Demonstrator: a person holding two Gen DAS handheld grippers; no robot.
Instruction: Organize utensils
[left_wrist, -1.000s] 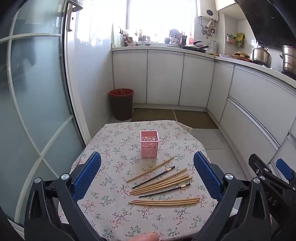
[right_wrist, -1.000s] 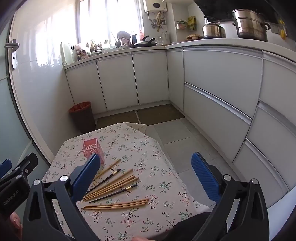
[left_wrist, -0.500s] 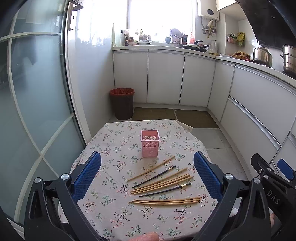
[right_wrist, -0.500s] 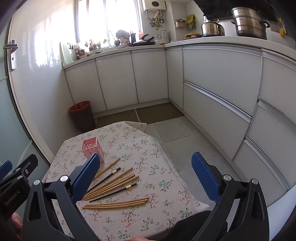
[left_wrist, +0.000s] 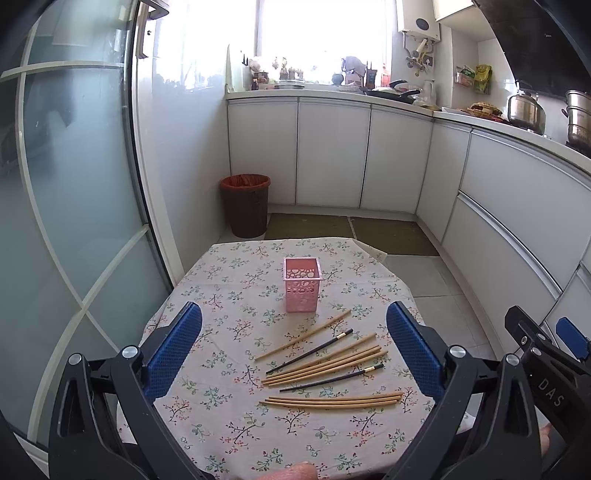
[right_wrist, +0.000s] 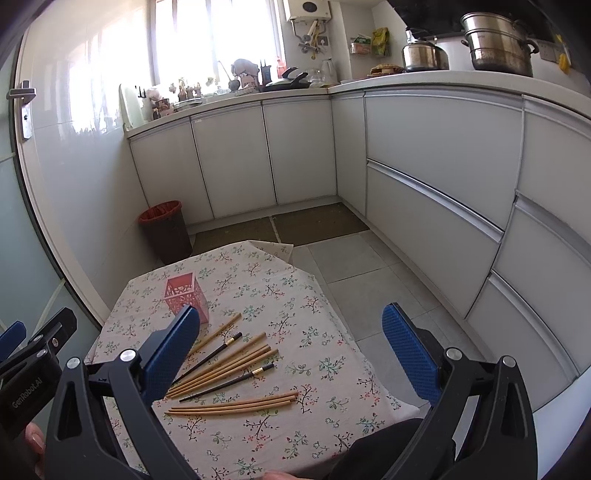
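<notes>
left tool (left_wrist: 293, 345) spread | right tool (right_wrist: 291, 349) spread | chopsticks (left_wrist: 325, 363) loose (tabletop)

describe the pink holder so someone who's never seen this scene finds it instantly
Start at the small table with the floral cloth in the middle of the kitchen floor. Beyond the loose chopsticks scattered on it, on the far half of the table, stands the pink holder. It is the only upright thing there: a square, open-topped plastic basket with round cut-outs in its walls, and it is empty.

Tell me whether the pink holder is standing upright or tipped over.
Upright. The pink holder stands on its base on the floral tablecloth, open mouth facing up, with nothing visible inside. The chopsticks all lie flat in front of it.
</notes>
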